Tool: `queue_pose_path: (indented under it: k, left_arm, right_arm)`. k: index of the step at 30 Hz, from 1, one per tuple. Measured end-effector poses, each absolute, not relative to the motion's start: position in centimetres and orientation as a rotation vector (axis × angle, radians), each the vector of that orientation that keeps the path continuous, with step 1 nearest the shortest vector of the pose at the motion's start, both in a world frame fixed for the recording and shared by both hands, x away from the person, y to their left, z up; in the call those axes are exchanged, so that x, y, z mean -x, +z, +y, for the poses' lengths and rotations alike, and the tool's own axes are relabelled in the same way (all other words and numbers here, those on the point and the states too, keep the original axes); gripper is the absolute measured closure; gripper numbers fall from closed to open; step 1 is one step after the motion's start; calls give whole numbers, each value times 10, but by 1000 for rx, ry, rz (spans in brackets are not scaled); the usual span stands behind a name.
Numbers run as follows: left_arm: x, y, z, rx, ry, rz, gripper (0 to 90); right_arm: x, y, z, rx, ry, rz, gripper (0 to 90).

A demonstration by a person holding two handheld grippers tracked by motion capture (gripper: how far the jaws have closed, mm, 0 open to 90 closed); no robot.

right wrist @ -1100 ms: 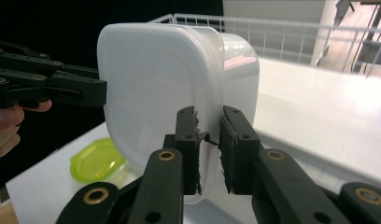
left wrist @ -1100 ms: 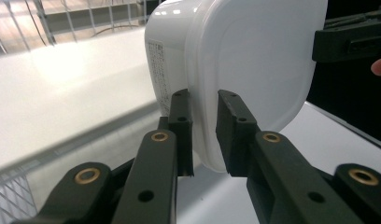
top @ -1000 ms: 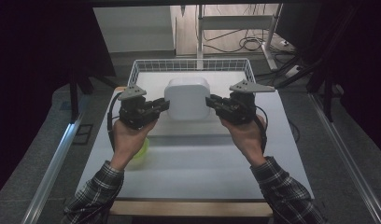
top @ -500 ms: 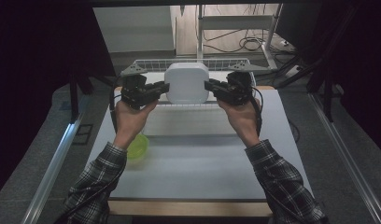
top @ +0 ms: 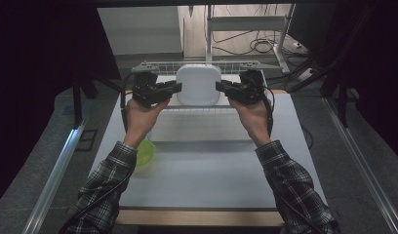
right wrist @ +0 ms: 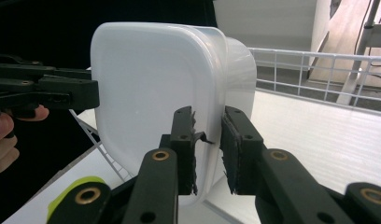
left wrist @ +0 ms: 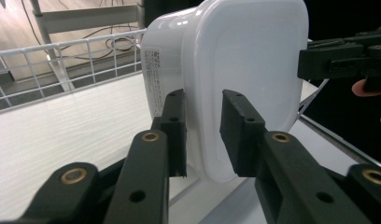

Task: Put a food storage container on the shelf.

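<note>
Black jaws of the left gripper (left wrist: 202,135) pinch the rim of a white plastic container (left wrist: 244,79), one jaw on its outer face and one behind the lip. Opposite it, the right gripper (right wrist: 208,144) clamps the rim on the container's other side in the same way, so the container hangs between the two tools, tipped on edge with its flat lidded face toward the person. In the high view the left gripper (top: 158,91) and right gripper (top: 236,90) meet the container (top: 198,84) from either side, each held in a hand with a plaid sleeve behind it. Just beyond and below the container lies a white wire basket (top: 202,108) on the white table (top: 207,180). Near the left forearm, back toward the person, a yellow-green bowl (top: 145,152) sits on the table.
</note>
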State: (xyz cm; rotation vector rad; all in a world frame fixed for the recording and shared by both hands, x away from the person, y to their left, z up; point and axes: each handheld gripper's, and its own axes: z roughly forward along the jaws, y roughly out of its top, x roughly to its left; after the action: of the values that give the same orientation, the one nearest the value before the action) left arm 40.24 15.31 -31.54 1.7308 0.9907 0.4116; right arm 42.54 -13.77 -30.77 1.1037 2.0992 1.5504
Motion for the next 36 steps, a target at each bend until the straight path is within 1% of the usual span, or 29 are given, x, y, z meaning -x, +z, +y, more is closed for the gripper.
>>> queue_pose_path:
  k: [6,14,18,29,33,36]
  left_arm:
    - [-408,-314,151,-1746,436,984,643]
    - [-416,-316,148,-1758,467,992,556]
    - [-421,-318,147,-1766,471,1002,556]
    - [-431,-317,150,-1755,415,1017,556]
    - [-435,-320,148,-1777,412,1022,497]
    - [-437,-321,148,-1764,405,1030,492]
  right_arm:
    - [-431,-306,-133,-1091,1538,2099,677]
    - [-438,-306,-124,-1067,1492,2093,625]
    - [-442,-307,-122,-1076,1480,2085,612]
    - [-449,-306,-121,-1112,1475,2086,580]
    - [-451,-307,-119,-1123,1466,2075,545]
    - [-453,-308,-118,-1149,1469,2064,519]
